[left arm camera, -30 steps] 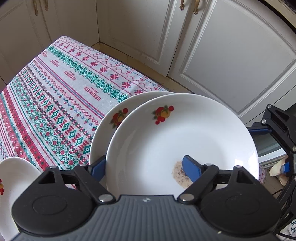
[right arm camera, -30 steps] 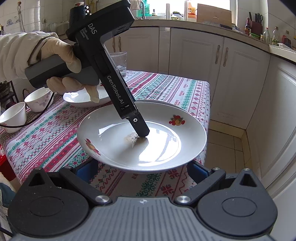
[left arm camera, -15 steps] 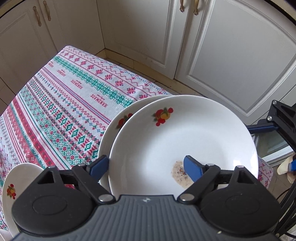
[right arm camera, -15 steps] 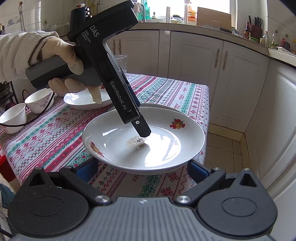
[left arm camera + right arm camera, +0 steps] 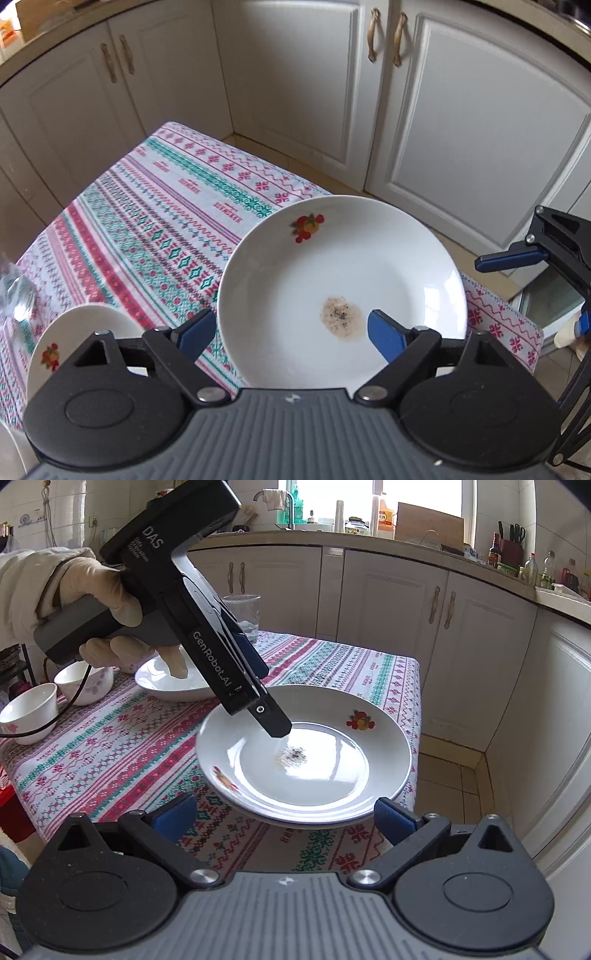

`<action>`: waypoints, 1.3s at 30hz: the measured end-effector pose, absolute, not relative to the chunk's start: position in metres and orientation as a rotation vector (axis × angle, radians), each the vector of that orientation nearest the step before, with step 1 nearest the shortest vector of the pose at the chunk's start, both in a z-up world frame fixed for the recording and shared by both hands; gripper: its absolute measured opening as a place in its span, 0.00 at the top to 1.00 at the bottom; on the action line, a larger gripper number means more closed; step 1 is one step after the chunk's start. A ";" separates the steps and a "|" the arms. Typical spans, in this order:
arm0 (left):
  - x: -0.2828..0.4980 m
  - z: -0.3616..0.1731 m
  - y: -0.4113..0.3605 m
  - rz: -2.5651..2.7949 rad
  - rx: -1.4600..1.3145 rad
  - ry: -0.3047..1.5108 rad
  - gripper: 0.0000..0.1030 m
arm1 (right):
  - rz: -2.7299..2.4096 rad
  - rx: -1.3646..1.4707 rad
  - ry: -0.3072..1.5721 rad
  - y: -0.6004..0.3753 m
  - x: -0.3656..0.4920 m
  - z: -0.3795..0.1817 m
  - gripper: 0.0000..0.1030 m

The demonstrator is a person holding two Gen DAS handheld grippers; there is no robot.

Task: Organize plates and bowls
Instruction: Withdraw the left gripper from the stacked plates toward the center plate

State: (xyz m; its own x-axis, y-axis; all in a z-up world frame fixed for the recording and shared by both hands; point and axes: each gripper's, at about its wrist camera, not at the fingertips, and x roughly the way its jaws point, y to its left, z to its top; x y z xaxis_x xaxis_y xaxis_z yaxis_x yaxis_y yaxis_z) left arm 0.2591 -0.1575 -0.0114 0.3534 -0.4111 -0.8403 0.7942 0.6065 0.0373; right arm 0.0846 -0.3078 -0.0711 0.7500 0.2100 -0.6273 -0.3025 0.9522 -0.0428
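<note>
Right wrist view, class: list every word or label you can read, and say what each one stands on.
"DAS": top of the left tool's black body.
"GenRobot.AI": along the same tool's lower body.
Small lines under "DAS": too small to read.
Woven words on the tablecloth: too small and blurred to read.
Labels on the counter bottles: unreadable.

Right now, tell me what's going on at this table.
A person holds a gripper in each hand. The left gripper straddles the rim of a stained plate sitting on a second plate at the corner of the table; whether it grips is unclear. The right gripper waits open in front, holding nothing.
</note>
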 end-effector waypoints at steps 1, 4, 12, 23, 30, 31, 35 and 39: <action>0.254 -0.008 -0.152 -0.811 0.473 0.897 0.13 | 0.280 -0.147 0.663 -0.306 0.082 -0.070 0.00; 0.233 -0.001 -0.137 -0.764 0.439 0.847 0.13 | 0.276 -0.149 0.653 -0.302 0.074 -0.067 0.00; 0.175 -0.003 -0.095 -0.546 0.328 0.724 0.07 | 0.263 -0.147 0.624 -0.289 0.056 -0.059 0.00; 0.166 -0.053 -0.050 -0.196 0.180 0.697 0.06 | 0.305 -0.187 0.615 -0.263 0.055 -0.051 0.00; 0.184 -0.073 -0.040 -0.127 0.106 0.689 0.06 | 0.327 -0.203 0.629 -0.260 0.072 -0.043 0.00; 0.187 -0.075 -0.039 -0.126 0.091 0.695 0.06 | 0.334 -0.210 0.634 -0.259 0.076 -0.042 0.00; 0.198 -0.087 -0.037 -0.131 0.057 0.722 0.06 | 0.361 -0.259 0.648 -0.254 0.098 -0.034 0.00; 0.202 -0.093 -0.034 -0.126 0.023 0.718 0.03 | 0.391 -0.310 0.660 -0.246 0.122 -0.025 0.00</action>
